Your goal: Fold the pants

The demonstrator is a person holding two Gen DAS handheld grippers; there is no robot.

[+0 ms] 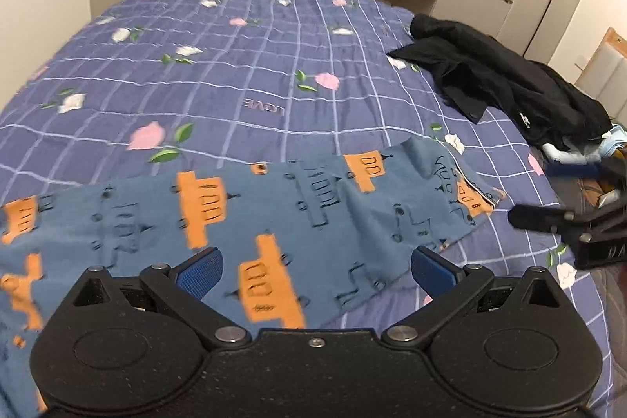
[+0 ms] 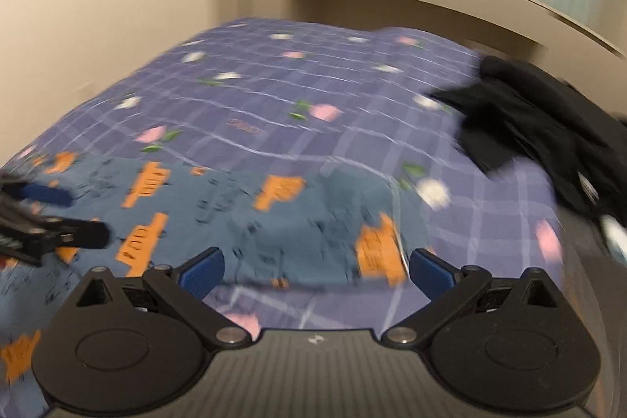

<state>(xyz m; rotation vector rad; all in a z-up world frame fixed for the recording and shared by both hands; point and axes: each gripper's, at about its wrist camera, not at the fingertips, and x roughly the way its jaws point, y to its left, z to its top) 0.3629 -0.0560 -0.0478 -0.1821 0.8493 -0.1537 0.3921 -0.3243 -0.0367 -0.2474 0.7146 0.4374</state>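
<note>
Both jaws are spread wide here and holding nothing. The left hand-held gripper (image 1: 315,267) hovers just over the pants (image 1: 219,222), about mid-length, with blue fabric showing in the gap between its pads. The right hand-held gripper (image 2: 315,269) sits over the right-hand end of the pants, where the cloth edge gives way to bare quilt — my guess is each one is lining up for a pinch, one in the middle and one at the end, so that end can be carried over.

The pants are blue with an orange block print, lying flat-ish on the bed (image 1: 235,73) near its front edge. Their long axis runs left to right across the bed, so crosswise to both cameras. The right end has a lifted, wrinkled corner; the left end runs out of view, so I can't tell which end is the waist.

Off to the right there's a heap of dark clothes (image 1: 505,81) — well apart from the pants, not in the way.
</note>
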